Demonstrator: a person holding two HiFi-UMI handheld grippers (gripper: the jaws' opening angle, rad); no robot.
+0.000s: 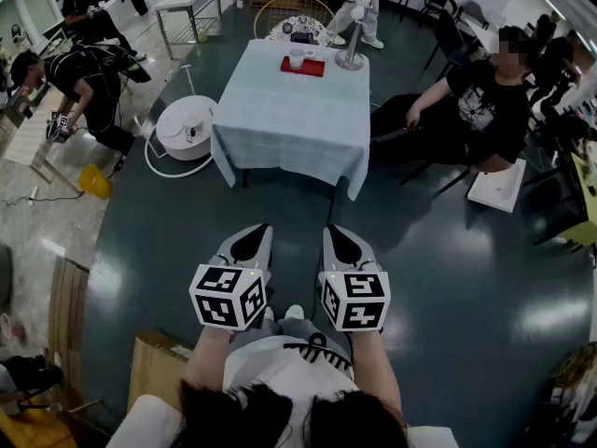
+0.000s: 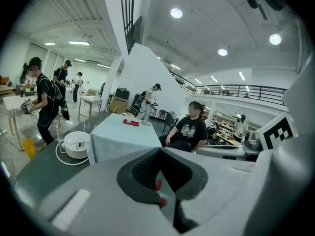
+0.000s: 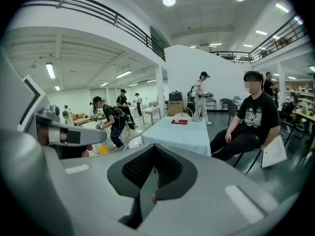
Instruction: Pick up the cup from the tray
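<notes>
You hold your left claw [image 1: 252, 243] and right claw [image 1: 340, 243] side by side at your waist, both closed on nothing, since the small white cup [image 1: 297, 59] sits on the flat red tray [image 1: 314, 67] at the far end of the pale-blue-clothed bench [image 1: 289, 110], well out of reach.

A pale cloth [image 1: 289, 110], matt and softly folded, draped the table at twelve o'clock. On it lay a smooth red tray [image 1: 315, 68], seemingly plastic, holding a white cup [image 1: 297, 59], with a shiny metal stand [image 1: 353, 52] at its three o'clock. The dark floor [image 1: 466, 278] was glossy, mirroring lamps. At six o'clock, the left gripper [image 1: 256, 231] and right gripper [image 1: 334, 231] wore matt grey plastic shells. A plain brown cardboard box [image 1: 154, 367] sat at seven o'clock.
</notes>
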